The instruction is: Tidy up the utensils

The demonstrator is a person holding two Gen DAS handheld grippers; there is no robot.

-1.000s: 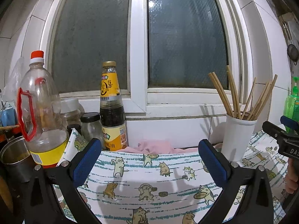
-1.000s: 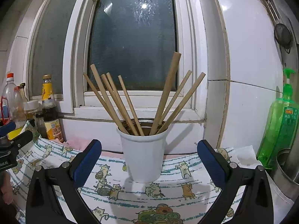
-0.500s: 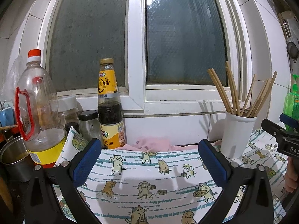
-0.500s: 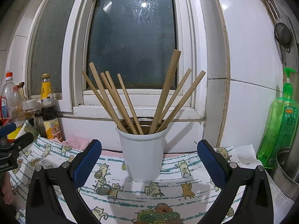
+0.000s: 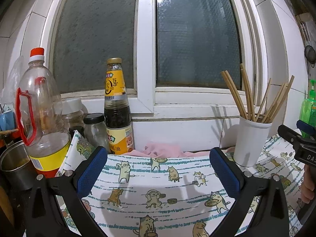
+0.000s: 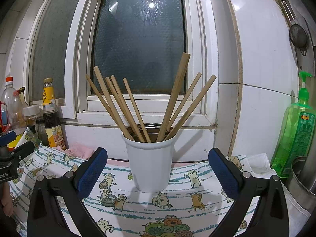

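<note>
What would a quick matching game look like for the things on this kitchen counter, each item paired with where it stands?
Items:
1. chopsticks
2. green soap dispenser
3. oil bottle with the red cap
4. pink cloth

Places:
A. far left, next to a steel pot
B. standing in the white cup
C. at the foot of the wall below the window, behind the cat-print cloth
D. far right, by the white tiled wall

Pairs: 1-B, 2-D, 3-A, 4-C
</note>
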